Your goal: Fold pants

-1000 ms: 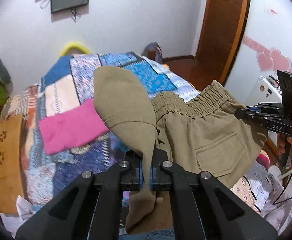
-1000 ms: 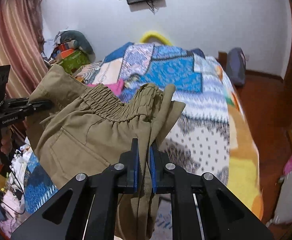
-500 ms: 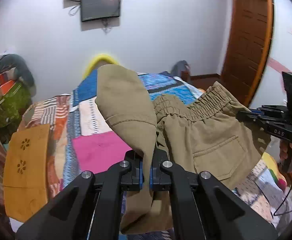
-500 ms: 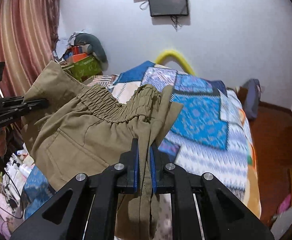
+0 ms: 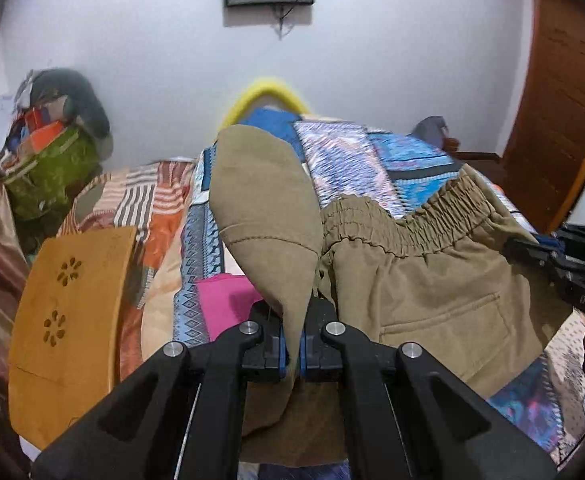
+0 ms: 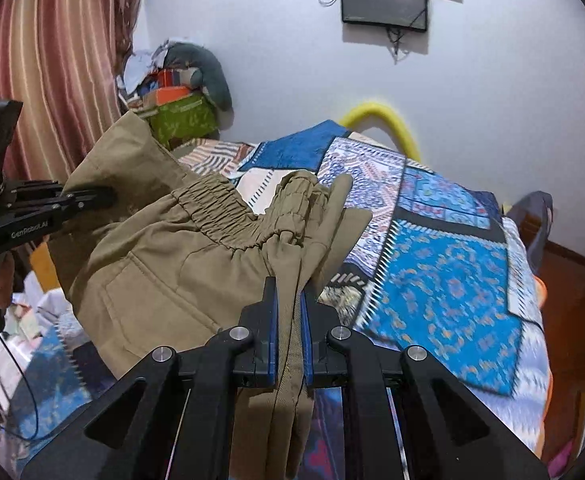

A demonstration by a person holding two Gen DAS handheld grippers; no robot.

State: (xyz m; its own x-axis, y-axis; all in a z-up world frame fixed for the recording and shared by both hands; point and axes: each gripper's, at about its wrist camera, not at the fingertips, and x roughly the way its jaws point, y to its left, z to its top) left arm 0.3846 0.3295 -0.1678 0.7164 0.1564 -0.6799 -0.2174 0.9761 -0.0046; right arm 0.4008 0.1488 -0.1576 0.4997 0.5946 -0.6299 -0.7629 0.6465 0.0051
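Khaki pants (image 5: 424,280) with an elastic waistband hang in the air between my two grippers, above a bed. My left gripper (image 5: 291,344) is shut on one end of the pants, whose fabric flap (image 5: 268,208) stands up in front of it. My right gripper (image 6: 289,320) is shut on the other waistband end of the pants (image 6: 164,264). The right gripper also shows at the right edge of the left wrist view (image 5: 568,268), and the left gripper shows at the left of the right wrist view (image 6: 52,204). A back pocket faces both cameras.
A bed with a patchwork blanket (image 6: 444,264) lies below and ahead. A pink cloth (image 5: 220,304) lies on it. An orange wooden board (image 5: 68,312) stands at its left. A pile of bags (image 5: 52,152) is in the corner, a wooden door (image 5: 564,112) at right.
Both grippers have risen and tilted upward with the pants held between them. The wall and the screen on it fill more of both views. Grips are unchanged.
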